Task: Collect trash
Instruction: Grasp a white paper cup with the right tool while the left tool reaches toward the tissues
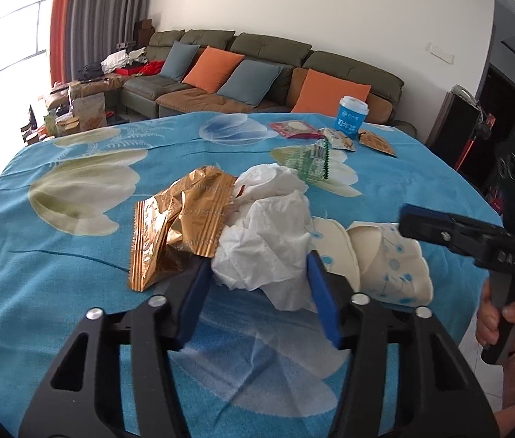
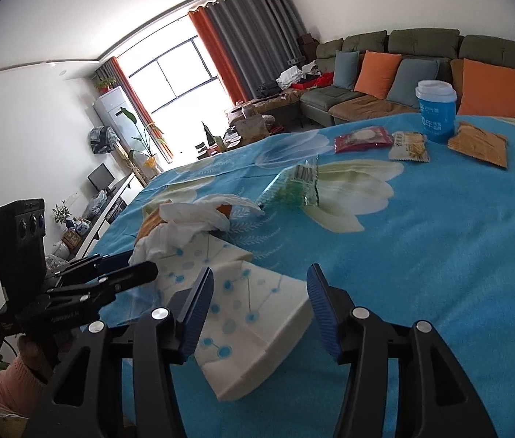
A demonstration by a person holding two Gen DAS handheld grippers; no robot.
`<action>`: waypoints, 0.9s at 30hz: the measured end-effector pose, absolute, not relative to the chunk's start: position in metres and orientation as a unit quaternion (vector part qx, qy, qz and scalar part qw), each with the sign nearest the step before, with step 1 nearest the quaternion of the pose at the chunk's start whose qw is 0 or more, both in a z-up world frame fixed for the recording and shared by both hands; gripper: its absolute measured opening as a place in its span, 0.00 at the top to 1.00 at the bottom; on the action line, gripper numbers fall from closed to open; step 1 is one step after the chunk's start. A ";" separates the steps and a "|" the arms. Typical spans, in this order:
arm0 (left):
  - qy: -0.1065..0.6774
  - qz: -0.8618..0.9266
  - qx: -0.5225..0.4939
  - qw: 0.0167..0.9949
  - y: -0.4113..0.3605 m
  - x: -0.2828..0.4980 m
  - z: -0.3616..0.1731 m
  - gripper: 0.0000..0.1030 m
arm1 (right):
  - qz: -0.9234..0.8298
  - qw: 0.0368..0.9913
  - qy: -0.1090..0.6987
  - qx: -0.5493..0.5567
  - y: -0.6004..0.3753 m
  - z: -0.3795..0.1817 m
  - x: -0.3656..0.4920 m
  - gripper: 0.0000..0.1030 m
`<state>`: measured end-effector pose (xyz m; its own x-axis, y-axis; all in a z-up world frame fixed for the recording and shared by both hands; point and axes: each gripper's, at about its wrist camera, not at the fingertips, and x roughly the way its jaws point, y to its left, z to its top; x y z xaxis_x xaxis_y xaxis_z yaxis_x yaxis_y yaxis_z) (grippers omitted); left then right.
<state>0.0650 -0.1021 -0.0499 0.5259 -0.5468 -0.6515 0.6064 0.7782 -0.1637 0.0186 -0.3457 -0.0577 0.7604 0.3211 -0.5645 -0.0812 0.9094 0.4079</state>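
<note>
Collecting trash, pickup step. The left gripper [image 1: 259, 281] brackets the crumpled white tissue [image 1: 264, 252] on the blue floral tablecloth [image 1: 56, 273]; its blue pads stand at the tissue's flanks, though whether they yet press it is unclear. The right gripper [image 2: 257, 310] stands half open and empty over the folded dotted napkin [image 2: 253, 325], which lies just beside the tissue. Next, each gripper probably must close fully, then lift. The left view alone shows the gold wrapper [image 1: 173, 226] touching the tissue's far side; the right view alone shows the napkin's full folded shape. Beyond the tissue lie a clear wrapper [image 2: 293, 186], snack packets and a blue cup [image 2: 436, 109].
</note>
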 end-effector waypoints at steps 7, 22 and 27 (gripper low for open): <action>0.363 -0.341 0.029 0.867 -0.100 0.067 -0.053 0.85 | 0.120 0.901 0.347 0.233 -0.365 -0.077 0.002 0.51; 0.328 -0.363 0.020 0.872 -0.077 0.041 -0.034 0.93 | 0.160 0.895 0.335 0.247 -0.350 -0.073 0.001 0.92; 0.315 -0.362 0.007 0.877 -0.060 0.036 -0.025 0.93 | 0.158 0.904 0.319 0.236 -0.350 -0.063 -0.001 0.97</action>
